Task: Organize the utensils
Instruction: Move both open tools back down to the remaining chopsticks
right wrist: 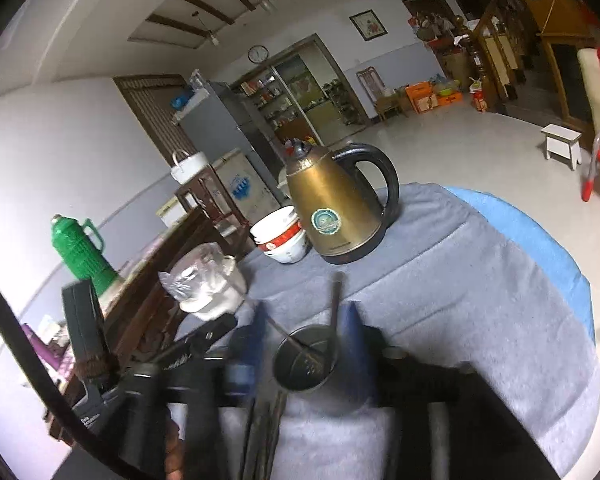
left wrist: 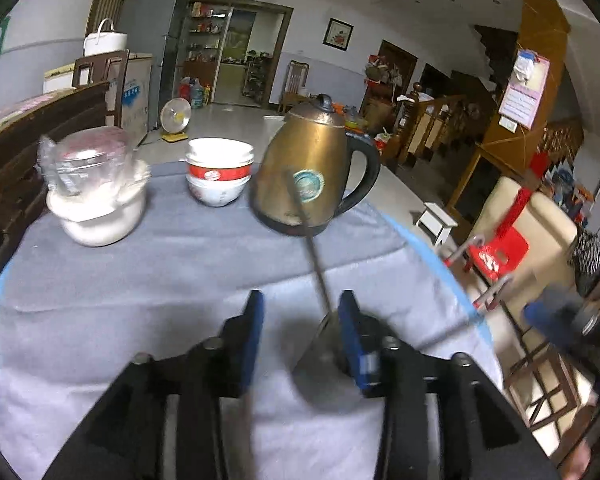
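In the left wrist view my left gripper (left wrist: 300,320) is open above the grey cloth; a thin metal utensil (left wrist: 314,248) rises by its right finger (left wrist: 350,328), its lower end blurred and hidden. In the right wrist view a dark metal cup (right wrist: 306,360) stands between the blue fingers (right wrist: 354,340) of my right gripper (right wrist: 306,332). It holds a fork (right wrist: 292,344) and a long-handled utensil (right wrist: 335,304). I cannot tell whether the fingers touch the cup. Dark chopsticks (right wrist: 266,420) lie below the cup.
A brass kettle (left wrist: 314,172) with a black handle, stacked red-and-white bowls (left wrist: 219,176) and a white jar (left wrist: 96,192) covered with plastic stand at the table's far side. A dark wooden bench (left wrist: 32,152) is on the left; the blue table edge (left wrist: 432,256) is on the right.
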